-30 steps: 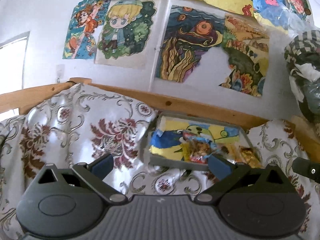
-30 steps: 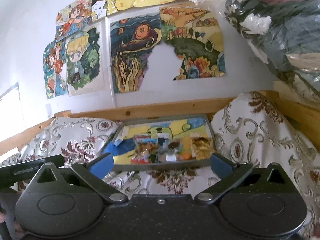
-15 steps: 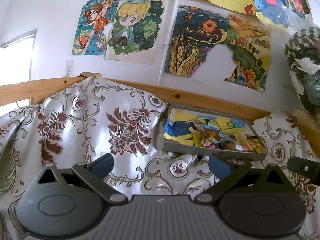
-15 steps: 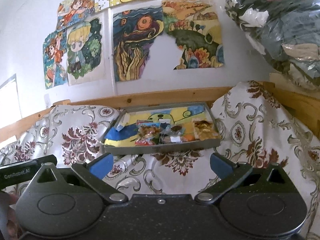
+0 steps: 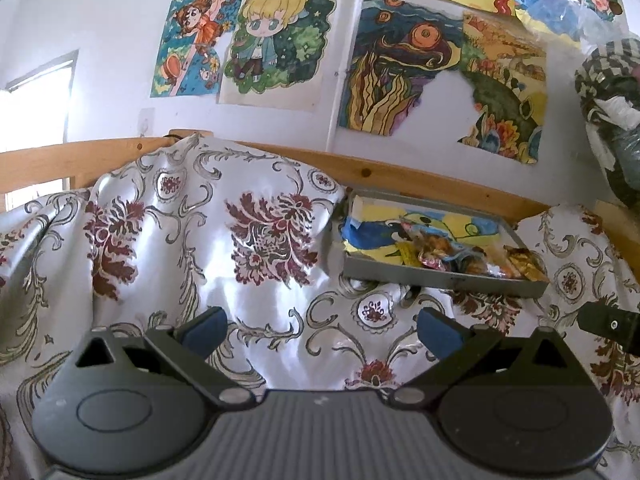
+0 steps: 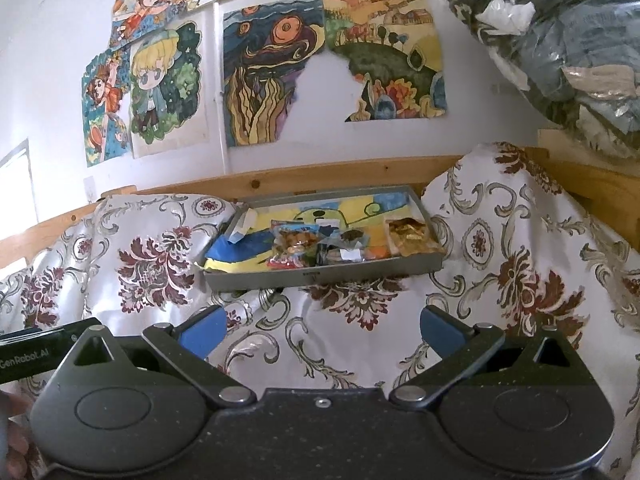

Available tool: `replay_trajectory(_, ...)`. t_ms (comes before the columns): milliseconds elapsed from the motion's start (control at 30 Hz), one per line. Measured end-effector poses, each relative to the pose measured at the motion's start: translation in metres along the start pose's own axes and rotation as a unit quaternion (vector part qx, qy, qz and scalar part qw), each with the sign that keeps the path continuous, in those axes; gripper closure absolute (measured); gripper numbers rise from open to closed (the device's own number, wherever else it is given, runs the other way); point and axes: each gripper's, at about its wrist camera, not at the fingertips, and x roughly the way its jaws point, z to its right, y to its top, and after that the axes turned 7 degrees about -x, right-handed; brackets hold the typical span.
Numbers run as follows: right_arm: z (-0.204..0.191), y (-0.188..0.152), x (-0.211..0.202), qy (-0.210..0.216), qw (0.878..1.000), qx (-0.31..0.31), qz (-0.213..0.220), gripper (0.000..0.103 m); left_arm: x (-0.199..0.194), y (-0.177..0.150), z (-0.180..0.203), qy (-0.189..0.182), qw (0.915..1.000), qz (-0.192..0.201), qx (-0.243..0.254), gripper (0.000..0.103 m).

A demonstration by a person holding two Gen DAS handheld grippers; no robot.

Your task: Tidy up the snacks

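A grey tray (image 6: 320, 276) (image 5: 440, 278) lined with a blue and yellow drawing lies on the floral cloth. It holds a red snack packet (image 6: 292, 244) (image 5: 430, 250), a dark packet (image 6: 346, 250) and a gold packet (image 6: 410, 234) (image 5: 524, 262). My right gripper (image 6: 318, 328) is open and empty, short of the tray's front edge. My left gripper (image 5: 320, 330) is open and empty too, to the left of the tray and farther from it.
A white cloth with dark red flowers (image 5: 180, 240) drapes over a wooden rail (image 6: 320, 176). Drawings (image 6: 272, 80) hang on the white wall behind. A bulky plastic-wrapped bundle (image 6: 560, 40) sits at the upper right. The other gripper's body (image 6: 36, 350) shows at the left edge.
Both grippers have pulled back from the tray, which now looks smaller and farther off. The left view has swung left, showing more cloth. Both stay open and empty.
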Motion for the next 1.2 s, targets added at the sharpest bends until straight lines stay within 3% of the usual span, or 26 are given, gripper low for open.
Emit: replay_trajectory(1200,0.002,-0.014,0.007,0.0,1.0,0.005,-0.015,0.001,0.001,-0.007,0.002,0.003,0.9999,-0.007,0.013,0.0)
